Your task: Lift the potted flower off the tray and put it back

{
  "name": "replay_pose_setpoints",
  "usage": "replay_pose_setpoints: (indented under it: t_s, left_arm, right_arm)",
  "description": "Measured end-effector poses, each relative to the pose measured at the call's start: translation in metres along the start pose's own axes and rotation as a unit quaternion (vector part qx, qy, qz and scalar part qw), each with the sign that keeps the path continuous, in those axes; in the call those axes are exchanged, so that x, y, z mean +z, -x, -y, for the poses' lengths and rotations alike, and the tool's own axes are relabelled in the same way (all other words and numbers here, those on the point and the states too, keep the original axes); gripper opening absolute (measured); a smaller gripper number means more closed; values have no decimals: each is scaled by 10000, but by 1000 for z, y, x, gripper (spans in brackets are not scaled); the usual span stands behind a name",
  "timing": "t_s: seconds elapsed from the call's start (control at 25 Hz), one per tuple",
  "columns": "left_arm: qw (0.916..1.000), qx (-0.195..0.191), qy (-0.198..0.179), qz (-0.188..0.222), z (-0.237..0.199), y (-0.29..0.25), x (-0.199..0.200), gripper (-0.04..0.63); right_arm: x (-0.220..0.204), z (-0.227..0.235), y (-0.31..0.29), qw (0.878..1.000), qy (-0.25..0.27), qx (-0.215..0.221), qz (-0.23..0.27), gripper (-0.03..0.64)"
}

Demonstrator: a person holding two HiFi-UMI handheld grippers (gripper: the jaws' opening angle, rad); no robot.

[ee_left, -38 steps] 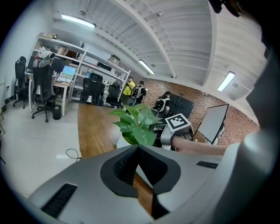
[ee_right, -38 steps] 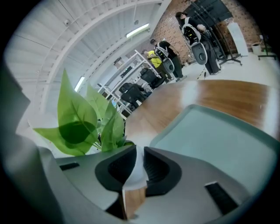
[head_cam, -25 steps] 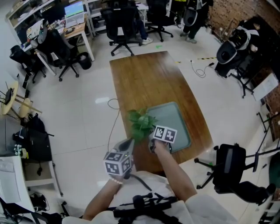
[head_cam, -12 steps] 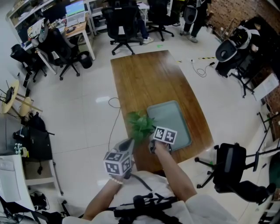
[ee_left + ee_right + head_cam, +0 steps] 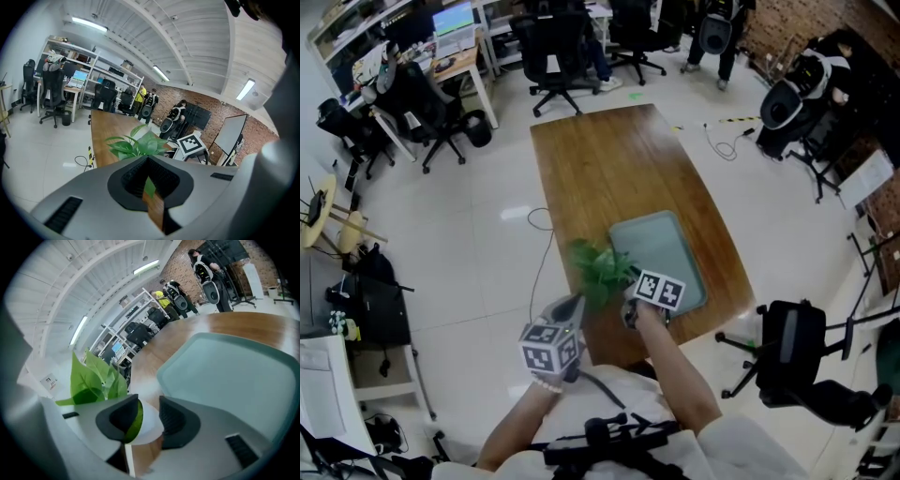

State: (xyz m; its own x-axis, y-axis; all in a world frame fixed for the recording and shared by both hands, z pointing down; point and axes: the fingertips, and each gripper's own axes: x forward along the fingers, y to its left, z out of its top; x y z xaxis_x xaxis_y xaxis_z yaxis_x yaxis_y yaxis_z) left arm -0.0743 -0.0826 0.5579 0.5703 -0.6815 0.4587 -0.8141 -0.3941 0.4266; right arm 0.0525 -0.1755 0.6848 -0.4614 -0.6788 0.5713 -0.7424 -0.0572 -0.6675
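The potted flower (image 5: 600, 267), green leaves in a white pot (image 5: 146, 423), is off the grey-green tray (image 5: 670, 248), over the bare wood just left of it near the table's front left edge. My right gripper (image 5: 630, 298) reaches to it from the near side. Its jaws have just been opening and now stand wide on either side of the pot's rim, with the right gripper (image 5: 147, 413) not pressing on it. My left gripper (image 5: 574, 304) hangs beside the plant off the table's left edge, its jaws together and empty. In the left gripper view the leaves (image 5: 140, 145) rise behind the left gripper (image 5: 147, 174).
The long wooden table (image 5: 609, 159) runs away from me, with the tray (image 5: 234, 380) at its near right end. Office chairs (image 5: 558, 47) and desks stand beyond the far end, another chair (image 5: 792, 361) at my right. A cable (image 5: 539, 244) lies on the floor left.
The head view has drifted a little. The plant and both grippers keep their places beside the tray.
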Motion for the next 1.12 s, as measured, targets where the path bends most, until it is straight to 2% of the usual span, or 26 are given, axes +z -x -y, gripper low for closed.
replay_pose_setpoints:
  t_s: [0.16,0.32,0.6,0.72,0.92,1.12]
  left_arm:
    - [9999,-74,25,66,4,-1,2,-6]
    - [9992,-194,157,304,5,0,11,-6]
    - [9986,-37,73,525,4,3,20,-6]
    - [9986,47,55,527,2,2,17,-6]
    - [9986,117,52,520,-1,4,15,-6]
    - [9984,214,-37,519,-6,7,17,-6]
  right_arm:
    - [17,7,28,9995,-59,63,315,172]
    - [29,5,60,9982,9,169,571,172]
    - [12,-5,102,9973,199,166,683,170]
    - [5,-11,100,9955,796,107,499,170]
    - [15,-24,98,9848,1669,16,473,170]
    - [15,-30,96,9795,1973,-81,394,170]
